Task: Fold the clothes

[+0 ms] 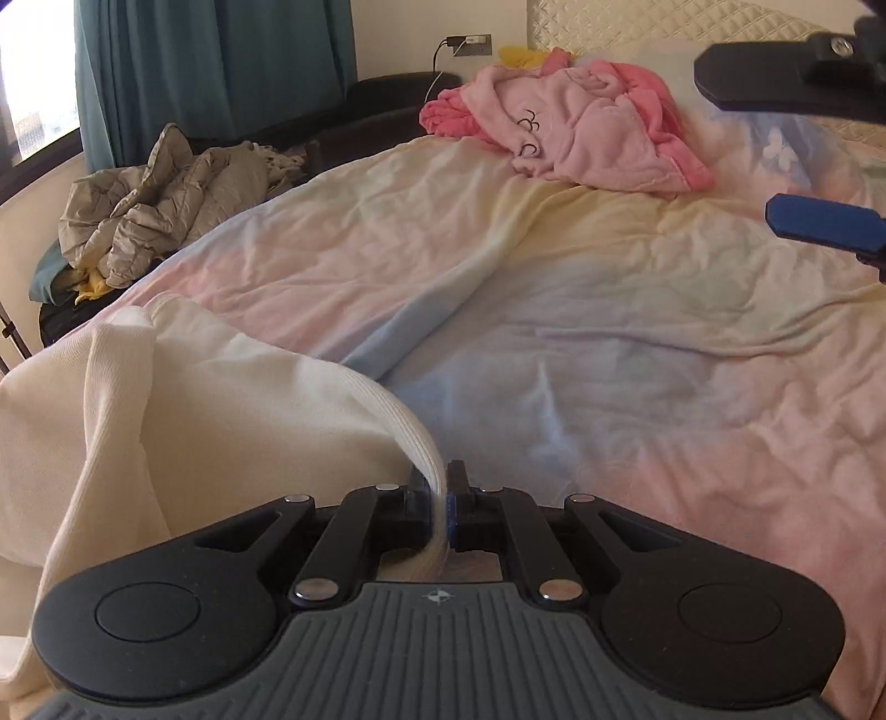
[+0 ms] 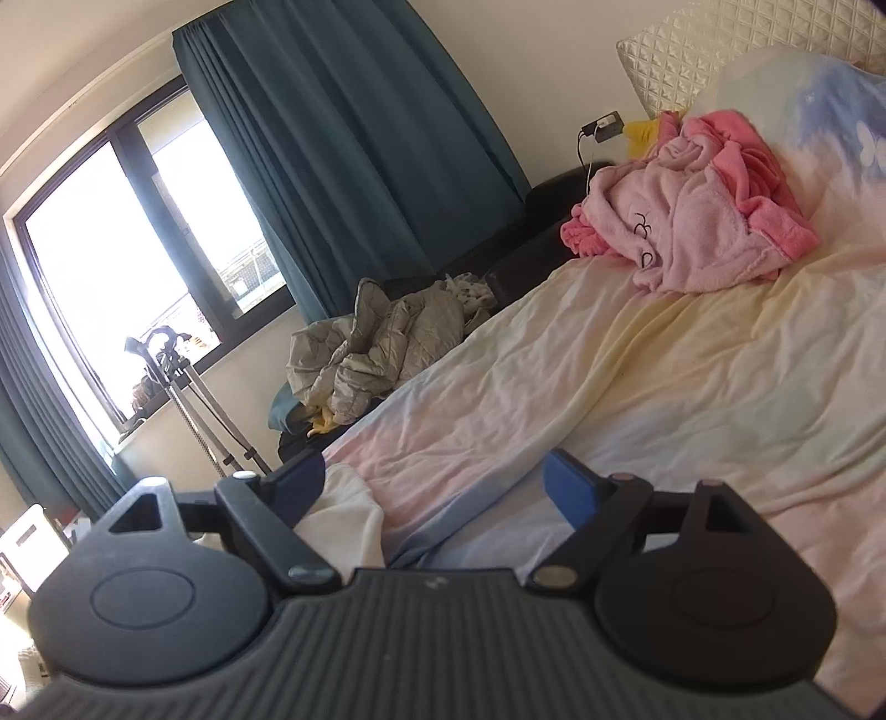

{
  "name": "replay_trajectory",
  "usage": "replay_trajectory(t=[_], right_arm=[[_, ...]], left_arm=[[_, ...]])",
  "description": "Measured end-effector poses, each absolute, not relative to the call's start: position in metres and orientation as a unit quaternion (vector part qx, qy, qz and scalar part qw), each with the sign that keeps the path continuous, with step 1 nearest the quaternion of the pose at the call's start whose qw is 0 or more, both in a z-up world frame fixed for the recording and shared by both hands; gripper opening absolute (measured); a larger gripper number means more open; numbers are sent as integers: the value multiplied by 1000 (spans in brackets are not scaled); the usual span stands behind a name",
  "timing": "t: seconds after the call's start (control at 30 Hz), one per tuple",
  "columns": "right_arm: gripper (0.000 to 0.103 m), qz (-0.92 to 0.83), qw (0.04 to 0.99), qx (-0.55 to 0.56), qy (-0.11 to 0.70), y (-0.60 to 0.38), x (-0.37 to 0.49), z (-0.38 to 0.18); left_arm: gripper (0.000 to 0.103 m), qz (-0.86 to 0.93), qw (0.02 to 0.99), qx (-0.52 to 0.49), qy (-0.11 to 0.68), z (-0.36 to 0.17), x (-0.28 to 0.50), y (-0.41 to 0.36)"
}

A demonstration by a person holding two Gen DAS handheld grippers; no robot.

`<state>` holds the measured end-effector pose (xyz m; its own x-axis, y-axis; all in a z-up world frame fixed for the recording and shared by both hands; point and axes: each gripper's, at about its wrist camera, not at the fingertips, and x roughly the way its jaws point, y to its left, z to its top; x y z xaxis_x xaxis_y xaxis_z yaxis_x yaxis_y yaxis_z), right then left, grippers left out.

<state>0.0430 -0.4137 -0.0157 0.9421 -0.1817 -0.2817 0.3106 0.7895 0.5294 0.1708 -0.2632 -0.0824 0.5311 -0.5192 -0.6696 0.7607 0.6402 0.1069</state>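
A cream white garment [image 1: 166, 399] lies bunched at the near left of the bed. My left gripper [image 1: 437, 498] is shut on its ribbed hem, which runs up between the jaws. My right gripper [image 2: 437, 482] is open and empty, held above the bed; part of the cream garment [image 2: 346, 515] shows below its left finger. In the left wrist view the right gripper [image 1: 786, 149] shows at the upper right, jaws apart, above the bedspread. A pink fleece garment [image 1: 576, 133] lies crumpled at the far end of the bed, also in the right wrist view [image 2: 698, 227].
The bed has a pastel rainbow bedspread [image 1: 609, 332] and a quilted headboard [image 2: 692, 50]. A grey puffer jacket [image 1: 160, 205] lies on a dark bench left of the bed. Teal curtains [image 2: 343, 155], a window [image 2: 99, 266] and a tripod stand [image 2: 188, 399] are at left.
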Motion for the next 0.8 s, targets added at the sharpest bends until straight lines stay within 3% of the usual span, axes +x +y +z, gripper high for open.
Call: replay_trajectory(t=[0.1,0.13,0.17,0.2,0.53,0.67,0.8], right_arm=[[87,-134,938,299,113,-417,45,-19],[87,-134,938,300,113,-417,45,-19],[87,-131,938,300,113,-417,46,-19],[87,-128,938,301,112,-417,46,-20],[86,-11,929,324,180,-393,83,-22],[85,77,918,331,207,-362,109,-21],[84,84,933,269,221,-328,127,-17]], left_arm=[[39,-370,861,157,311,-76,160,-243],[58,-363,866,145,312,-70,156,-234],[70,-355,872,134,308,-63,150,-224],[73,-347,880,126,299,-57,144,-214],[82,-185,948,28,257,-12,79,-50],[83,-118,961,14,251,-8,70,-17],[86,-96,961,-21,258,-15,83,2]])
